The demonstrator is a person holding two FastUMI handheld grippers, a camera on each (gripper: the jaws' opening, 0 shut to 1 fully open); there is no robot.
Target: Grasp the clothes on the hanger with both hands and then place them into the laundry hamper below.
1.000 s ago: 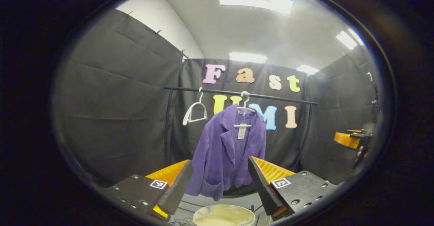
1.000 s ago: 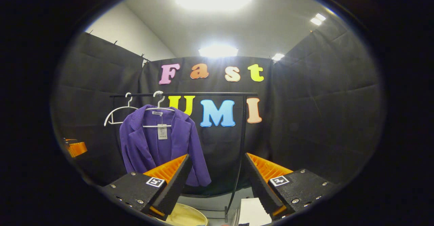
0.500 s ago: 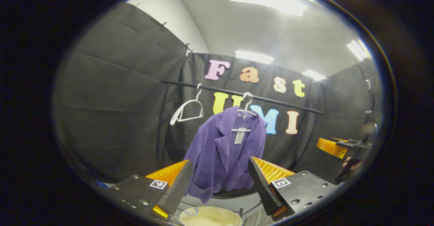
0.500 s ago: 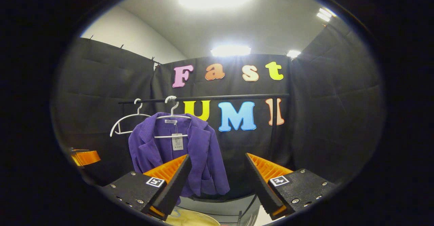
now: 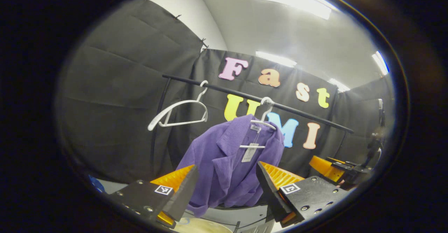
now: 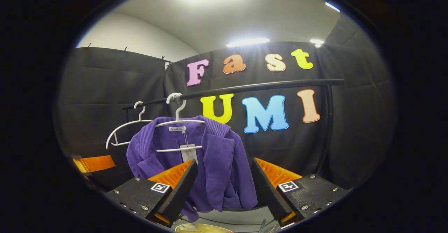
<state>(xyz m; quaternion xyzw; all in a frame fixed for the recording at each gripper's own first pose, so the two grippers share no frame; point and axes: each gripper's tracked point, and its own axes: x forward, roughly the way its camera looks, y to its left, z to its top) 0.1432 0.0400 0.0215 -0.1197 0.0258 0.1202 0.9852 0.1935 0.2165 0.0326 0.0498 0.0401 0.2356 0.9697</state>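
Nothing grasped yet. I have both the left gripper [image 5: 224, 187] and right gripper [image 6: 224, 184] with jaws wide open, empty. One purple corduroy jacket [image 6: 213, 163] hangs on a white hanger [image 6: 178, 121] on the black rail [image 6: 245, 87]. One spare bare white hanger [image 5: 180, 114]. Grasp and hamper drop remain.

A black rail [image 6: 245, 87] carries 2 white hangers: 1 bare [image 5: 176, 112], 1 holding a purple jacket [image 6: 213, 156].
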